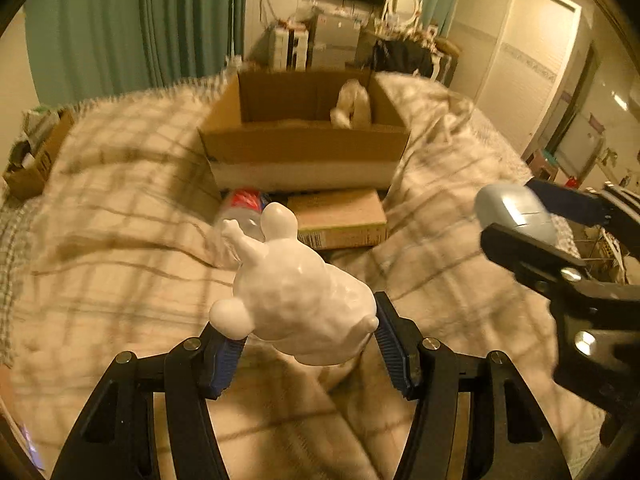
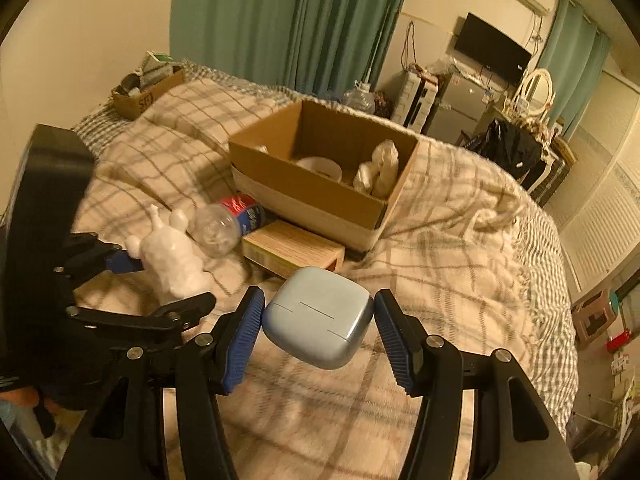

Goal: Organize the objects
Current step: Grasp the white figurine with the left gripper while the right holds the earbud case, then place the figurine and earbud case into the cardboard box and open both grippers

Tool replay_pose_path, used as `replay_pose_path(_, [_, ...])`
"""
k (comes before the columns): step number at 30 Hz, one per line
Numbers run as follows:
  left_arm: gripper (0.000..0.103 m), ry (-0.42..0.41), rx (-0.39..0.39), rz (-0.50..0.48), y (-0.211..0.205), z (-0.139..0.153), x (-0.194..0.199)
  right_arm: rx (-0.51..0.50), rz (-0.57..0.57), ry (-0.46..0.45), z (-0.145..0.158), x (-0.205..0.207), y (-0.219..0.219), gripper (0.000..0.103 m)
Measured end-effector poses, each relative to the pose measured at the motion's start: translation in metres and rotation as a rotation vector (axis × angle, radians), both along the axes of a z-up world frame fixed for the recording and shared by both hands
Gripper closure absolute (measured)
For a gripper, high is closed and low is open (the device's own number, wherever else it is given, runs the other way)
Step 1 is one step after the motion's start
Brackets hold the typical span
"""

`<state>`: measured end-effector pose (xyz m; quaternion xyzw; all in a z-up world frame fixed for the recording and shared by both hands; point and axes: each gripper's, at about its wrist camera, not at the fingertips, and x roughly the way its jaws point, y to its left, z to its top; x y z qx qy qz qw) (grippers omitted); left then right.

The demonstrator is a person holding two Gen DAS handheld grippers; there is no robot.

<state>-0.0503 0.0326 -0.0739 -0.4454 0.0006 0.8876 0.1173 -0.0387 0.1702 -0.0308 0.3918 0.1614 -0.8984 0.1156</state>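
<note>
Left wrist view: left gripper (image 1: 306,346) clamped on white figurine (image 1: 294,304), blue pads against its flanks, figurine lifted clear of plaid blanket (image 1: 120,248). Ahead, open cardboard box (image 1: 304,148) on the bed, a pale wrapped bundle (image 1: 352,106) already inside at its right end. Just before the box, plastic bottle (image 1: 244,212) lying on its side beside flat carton (image 1: 340,218), both on the blanket. At right edge, right gripper (image 1: 516,220) gripping a pale blue case (image 1: 514,208).

Right wrist view: right gripper (image 2: 318,332) closed on pale blue case (image 2: 318,326), pads pressed to both sides, case held above blanket (image 2: 460,248). Left gripper (image 2: 160,276) at left with figurine (image 2: 172,256). Box (image 2: 320,196) beyond, containing bundle (image 2: 380,172) and a shallow white dish (image 2: 320,166). Bottle (image 2: 226,224) and carton (image 2: 292,248) between grippers and box.

Step in hand, judged: carrying phase, both loads held short of the box. Next move calls for advancing each gripper over the near wall, lowering into free floor space left of the bundle, then releasing. Figurine likely brittle, so a gentle set-down advisable.
</note>
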Motion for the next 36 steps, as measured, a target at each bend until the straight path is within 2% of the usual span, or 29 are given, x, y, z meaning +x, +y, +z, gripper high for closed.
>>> replay_pose_path(5, [0.041,0.070,0.025,-0.002,-0.012,0.039,0.002,-0.008,0.011,0.043,0.025,0.007,-0.008,0.047])
replay_pose_path(10, [0.041,0.152,0.012,-0.005,-0.022,0.074,-0.008,-0.046,0.037,0.077,0.055,-0.005,-0.011,0.047])
replay_pose_path(13, [0.041,0.191,0.002,0.001,-0.024,0.092,-0.026,-0.090,0.049,0.084,0.076,-0.024,-0.011,0.046])
replay_pose_path(20, [0.041,0.251,-0.042,0.017,-0.023,0.123,-0.092,-0.098,0.014,0.149,0.118,-0.090,-0.010,0.046])
replay_pose_path(23, [0.041,0.255,-0.078,0.025,-0.017,0.122,-0.127,-0.105,-0.004,0.152,0.122,-0.126,-0.009,0.046])
replay_pose_path(28, [0.041,0.248,-0.082,0.011,-0.007,0.114,-0.183,-0.113,-0.025,0.122,0.109,-0.190,-0.008,0.047])
replay_pose_path(36, [0.041,0.185,-0.089,-0.032,0.014,0.068,-0.258,-0.112,-0.056,0.045,0.065,-0.276,0.003,0.047])
